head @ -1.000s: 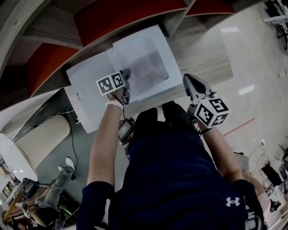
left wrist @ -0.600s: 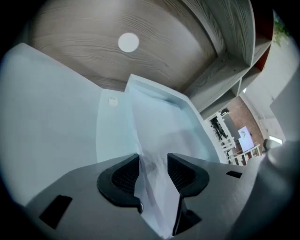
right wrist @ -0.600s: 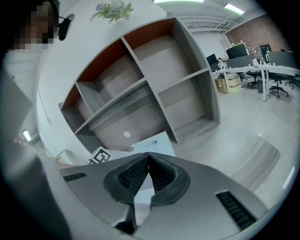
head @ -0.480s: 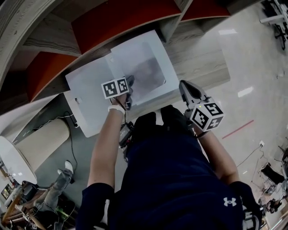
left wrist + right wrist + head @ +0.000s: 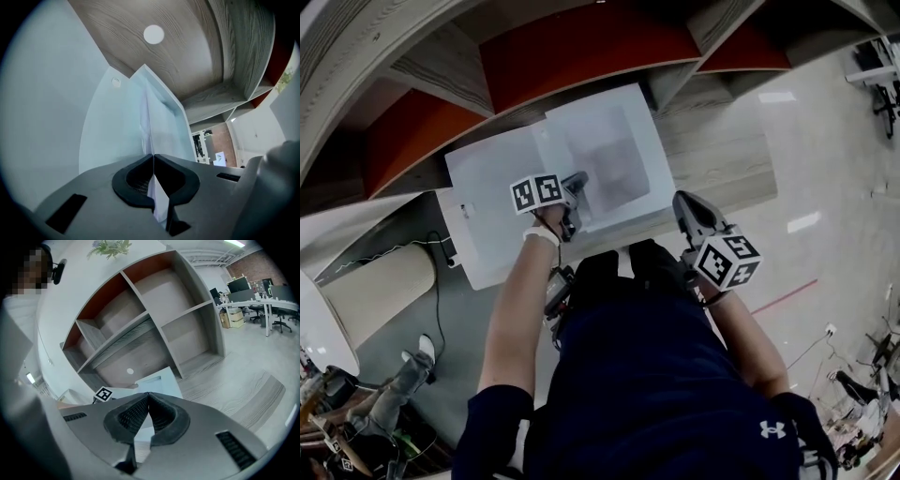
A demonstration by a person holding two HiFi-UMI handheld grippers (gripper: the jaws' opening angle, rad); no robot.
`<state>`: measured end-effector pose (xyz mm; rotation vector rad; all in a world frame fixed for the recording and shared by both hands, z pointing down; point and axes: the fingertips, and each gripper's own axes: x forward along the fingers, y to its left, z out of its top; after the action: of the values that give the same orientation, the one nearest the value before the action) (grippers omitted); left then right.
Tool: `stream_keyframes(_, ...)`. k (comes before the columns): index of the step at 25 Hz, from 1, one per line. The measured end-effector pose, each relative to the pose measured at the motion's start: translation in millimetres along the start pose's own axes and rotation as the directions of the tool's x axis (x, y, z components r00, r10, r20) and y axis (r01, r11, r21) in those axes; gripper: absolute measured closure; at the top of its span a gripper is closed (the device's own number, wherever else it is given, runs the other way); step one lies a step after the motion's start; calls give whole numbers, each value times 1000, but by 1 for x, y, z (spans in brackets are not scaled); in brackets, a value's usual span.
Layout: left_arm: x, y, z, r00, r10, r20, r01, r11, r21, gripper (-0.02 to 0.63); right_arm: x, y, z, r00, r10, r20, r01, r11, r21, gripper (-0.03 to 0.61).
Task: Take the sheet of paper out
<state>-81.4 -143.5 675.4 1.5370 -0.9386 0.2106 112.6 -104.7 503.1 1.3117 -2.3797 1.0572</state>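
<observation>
A white printer (image 5: 492, 183) stands on a wooden ledge under the shelves, and a pale sheet of paper (image 5: 614, 155) lies in its tray. My left gripper (image 5: 578, 190) reaches onto the tray's near edge. Its jaws have just been closing. In the left gripper view the left gripper (image 5: 153, 157) is shut on the thin edge of the sheet of paper (image 5: 146, 123), which runs up from between the pads. My right gripper (image 5: 682, 202) hovers to the right of the printer, over the ledge's front edge. Seen from its own camera, the right gripper (image 5: 148, 394) is shut with nothing in it.
Shelf compartments with red backs (image 5: 581, 42) rise behind the printer. The wooden ledge (image 5: 722, 155) runs on to the right. A beige cylinder (image 5: 370, 295) and a black cable (image 5: 439, 281) lie low on the left. Pale floor (image 5: 825, 159) spreads to the right.
The left gripper has crept along the tray's front edge, rolled a little, and closed on the sheet's edge. The right gripper has hardly moved.
</observation>
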Motion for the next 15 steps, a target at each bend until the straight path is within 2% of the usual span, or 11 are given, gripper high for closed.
stream_keyframes(5, -10, 5, 6, 1000, 20, -7, -20, 999, 45, 594, 2, 3, -2, 1000, 11, -9, -11, 1000, -9, 565)
stream_keyframes(15, -47, 26, 17, 999, 28, 44, -28, 999, 15, 595, 9, 11, -3, 999, 36, -35, -37, 999, -30, 565)
